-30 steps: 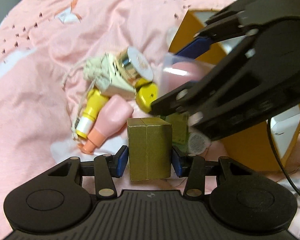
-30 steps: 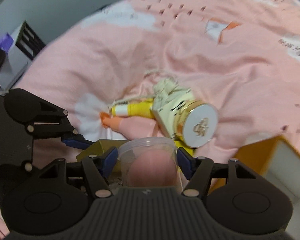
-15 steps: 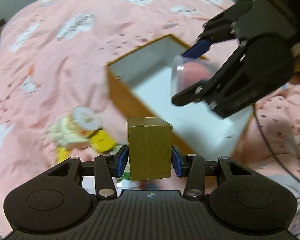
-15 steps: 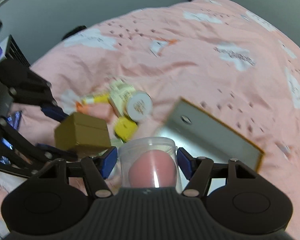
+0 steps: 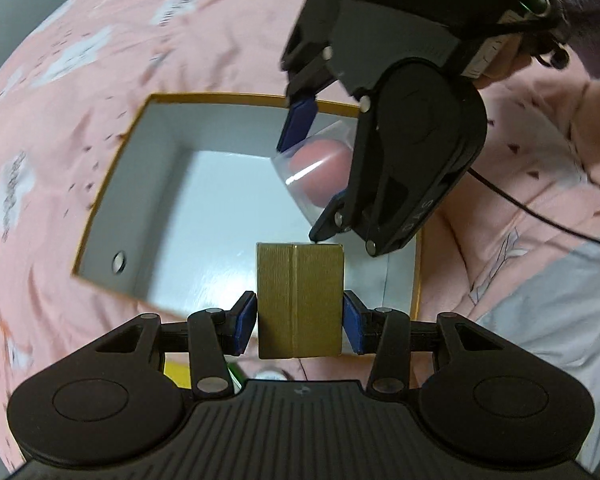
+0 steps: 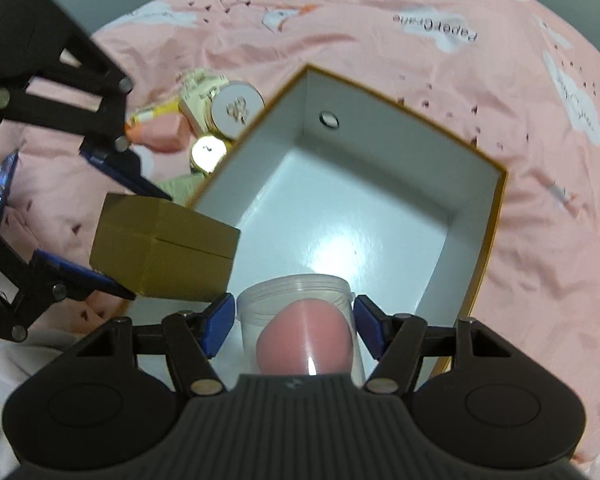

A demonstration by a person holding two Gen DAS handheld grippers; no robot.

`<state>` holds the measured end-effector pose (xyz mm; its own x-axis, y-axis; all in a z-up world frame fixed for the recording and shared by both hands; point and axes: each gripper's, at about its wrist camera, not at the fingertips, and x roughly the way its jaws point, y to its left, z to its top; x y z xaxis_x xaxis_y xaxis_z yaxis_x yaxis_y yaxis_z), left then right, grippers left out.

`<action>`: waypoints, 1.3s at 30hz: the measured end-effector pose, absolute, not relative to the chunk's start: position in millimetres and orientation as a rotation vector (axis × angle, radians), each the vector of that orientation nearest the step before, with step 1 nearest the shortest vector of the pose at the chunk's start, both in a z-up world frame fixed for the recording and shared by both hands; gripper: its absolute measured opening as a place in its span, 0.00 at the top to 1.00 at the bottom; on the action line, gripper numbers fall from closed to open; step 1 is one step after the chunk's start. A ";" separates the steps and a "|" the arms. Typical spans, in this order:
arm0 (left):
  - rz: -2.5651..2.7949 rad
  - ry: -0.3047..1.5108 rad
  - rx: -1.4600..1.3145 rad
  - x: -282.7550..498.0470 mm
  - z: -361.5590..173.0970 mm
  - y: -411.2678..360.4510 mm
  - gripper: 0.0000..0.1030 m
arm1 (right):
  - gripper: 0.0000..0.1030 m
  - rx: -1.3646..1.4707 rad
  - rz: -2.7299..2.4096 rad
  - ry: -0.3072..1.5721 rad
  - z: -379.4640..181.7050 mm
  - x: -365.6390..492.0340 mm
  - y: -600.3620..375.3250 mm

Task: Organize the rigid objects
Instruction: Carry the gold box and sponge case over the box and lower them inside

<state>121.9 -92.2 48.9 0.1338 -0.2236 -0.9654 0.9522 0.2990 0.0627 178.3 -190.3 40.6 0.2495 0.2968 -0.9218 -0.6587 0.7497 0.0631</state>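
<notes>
My left gripper (image 5: 300, 326) is shut on a small gold box (image 5: 300, 300), held above the near edge of an open storage box (image 5: 112, 176) with a white inside and an orange rim. My right gripper (image 6: 294, 322) is shut on a clear plastic case with a pink sponge inside (image 6: 300, 328), held over the same storage box (image 6: 488, 240). In the left wrist view the right gripper (image 5: 312, 176) hangs over the box with the clear case (image 5: 320, 172). In the right wrist view the gold box (image 6: 160, 252) sits left of the case.
The storage box lies on a pink bedspread (image 6: 380, 40). A pile of cosmetics lies beside its left wall: a white-lidded jar (image 6: 236, 110), a gold-lidded jar (image 6: 208, 152), a yellow tube (image 6: 156, 114). A black cable (image 5: 540, 216) runs at the right.
Both grippers have lifted their objects away from the cosmetics pile and moved over the open storage box. Both grips are unchanged.
</notes>
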 end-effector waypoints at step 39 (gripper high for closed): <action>-1.228 1.465 0.969 175.8 -97.4 -130.4 0.50 | 0.50 -0.314 0.736 1.293 -39.4 186.7 -206.7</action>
<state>175.8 -130.4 -97.4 -0.2261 -0.0051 -0.9741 0.9583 0.1784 -0.2234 186.7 -206.7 -39.4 0.0911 0.3167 -0.9441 -0.6504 0.7369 0.1844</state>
